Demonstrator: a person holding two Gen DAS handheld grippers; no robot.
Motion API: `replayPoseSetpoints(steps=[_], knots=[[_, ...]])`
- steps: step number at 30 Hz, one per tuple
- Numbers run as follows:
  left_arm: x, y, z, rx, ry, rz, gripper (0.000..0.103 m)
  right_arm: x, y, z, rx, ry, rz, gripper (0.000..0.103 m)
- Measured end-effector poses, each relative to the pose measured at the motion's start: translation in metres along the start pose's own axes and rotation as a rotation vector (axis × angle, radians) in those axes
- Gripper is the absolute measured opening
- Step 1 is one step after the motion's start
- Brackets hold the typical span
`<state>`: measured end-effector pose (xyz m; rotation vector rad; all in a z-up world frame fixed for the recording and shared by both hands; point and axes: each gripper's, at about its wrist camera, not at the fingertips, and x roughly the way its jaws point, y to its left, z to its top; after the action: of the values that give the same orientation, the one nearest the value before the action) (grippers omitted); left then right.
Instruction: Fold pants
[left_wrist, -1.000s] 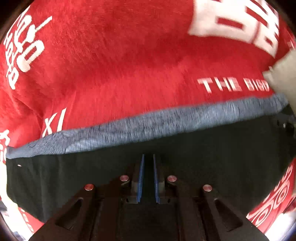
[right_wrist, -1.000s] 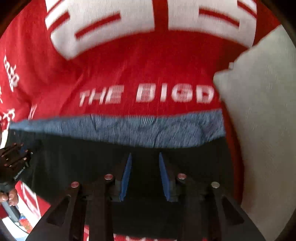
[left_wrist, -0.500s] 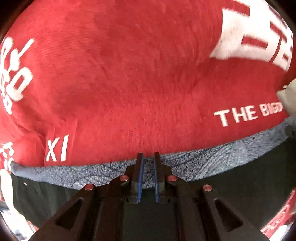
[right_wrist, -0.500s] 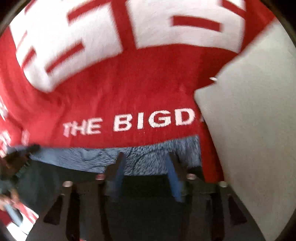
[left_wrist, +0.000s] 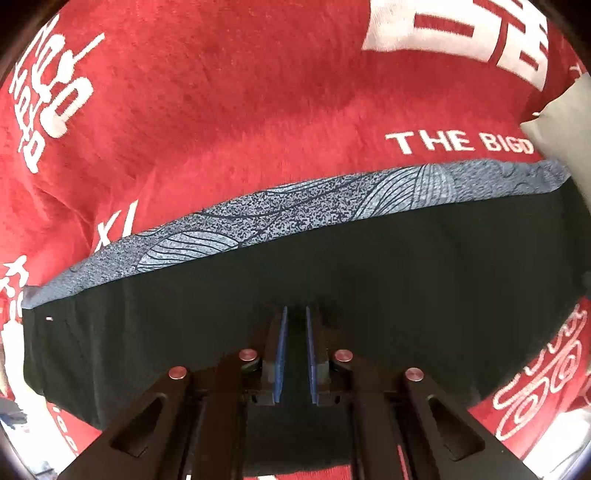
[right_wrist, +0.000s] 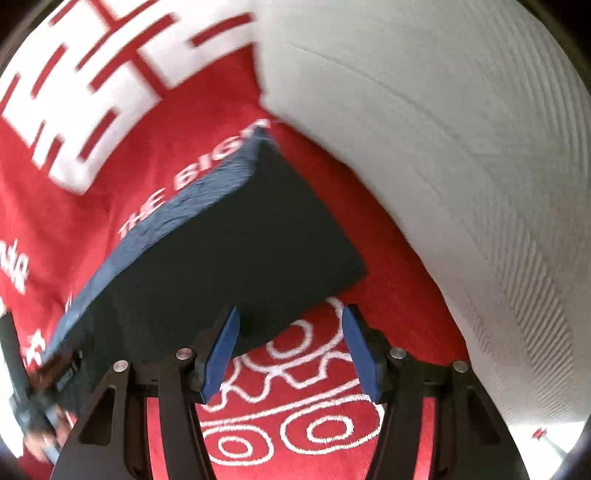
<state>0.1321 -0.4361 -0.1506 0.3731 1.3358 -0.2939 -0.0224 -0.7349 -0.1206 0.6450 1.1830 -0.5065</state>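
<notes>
Folded black fabric pants with a grey patterned band (left_wrist: 332, 206) lie on a red white-printed blanket (left_wrist: 258, 92); left gripper (left_wrist: 294, 350) fingers together, nothing visibly pinched; right gripper (right_wrist: 290, 354) fingers apart at the pants' six-o'clock edge.

Left gripper (left_wrist: 294, 314) points steeply down, blue pads nearly together, dark cloth of the pants (left_wrist: 406, 277) between its fingers. Right gripper (right_wrist: 290, 314) points steeply down, jaws spread wide, nothing held between its fingers.

Both wrist cameras looked steeply down, close above the folded pants (left_wrist: 332, 295). Each view shared the pants (right_wrist: 229, 251), the red blanket (left_wrist: 258, 110) beneath, and a grey pillow (right_wrist: 443, 147) beside them.
</notes>
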Motion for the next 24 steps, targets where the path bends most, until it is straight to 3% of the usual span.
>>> replayPoseSetpoints(steps=[3, 4, 6, 8, 10, 13, 14, 16, 17, 18, 22, 23, 24], knots=[[0.003, -0.002, -0.002, 0.015, -0.020, 0.023, 0.011, 0.004, -0.009, 0.001, 0.067, -0.036, 0.023, 0.061], [0.003, -0.002, -0.002, 0.020, -0.022, 0.024, 0.011, 0.005, -0.008, 0.003, 0.070, -0.044, 0.025, 0.056], [-0.002, -0.005, -0.002, 0.023, -0.017, 0.018, 0.011, 0.004, -0.007, 0.009, 0.070, -0.051, 0.024, 0.019], [-0.008, -0.007, -0.003, 0.019, -0.014, 0.005, 0.011, -0.007, -0.002, 0.010, 0.013, -0.071, 0.016, 0.017], [-0.006, -0.007, -0.004, 0.016, -0.003, 0.003, 0.011, -0.007, 0.009, 0.010, -0.075, -0.085, -0.034, 0.017], [-0.006, -0.007, -0.005, 0.014, -0.012, 0.004, 0.011, 0.012, -0.003, 0.009, -0.044, -0.027, -0.045, 0.020], [-0.007, -0.006, -0.005, 0.014, -0.012, 0.001, 0.011, 0.009, -0.006, 0.010, -0.019, -0.032, -0.023, 0.023], [-0.007, -0.003, -0.005, -0.002, -0.007, -0.022, 0.011, -0.002, -0.005, 0.009, -0.032, -0.051, -0.031, 0.040], [-0.008, -0.002, -0.006, -0.009, -0.004, -0.031, 0.011, -0.007, -0.002, 0.004, -0.049, -0.060, -0.042, 0.054], [-0.007, 0.001, -0.006, -0.016, 0.003, -0.037, 0.011, -0.012, 0.000, 0.000, -0.066, -0.067, -0.049, 0.059], [-0.012, 0.008, -0.008, -0.033, -0.013, -0.038, 0.012, -0.022, 0.006, -0.020, -0.113, -0.043, -0.047, 0.059], [-0.014, 0.009, -0.008, -0.037, -0.015, -0.043, 0.017, -0.027, 0.004, -0.025, -0.114, -0.038, -0.046, 0.059], [-0.016, 0.012, -0.008, -0.045, -0.018, -0.048, 0.059, -0.027, 0.004, -0.030, -0.113, -0.029, -0.043, 0.059]])
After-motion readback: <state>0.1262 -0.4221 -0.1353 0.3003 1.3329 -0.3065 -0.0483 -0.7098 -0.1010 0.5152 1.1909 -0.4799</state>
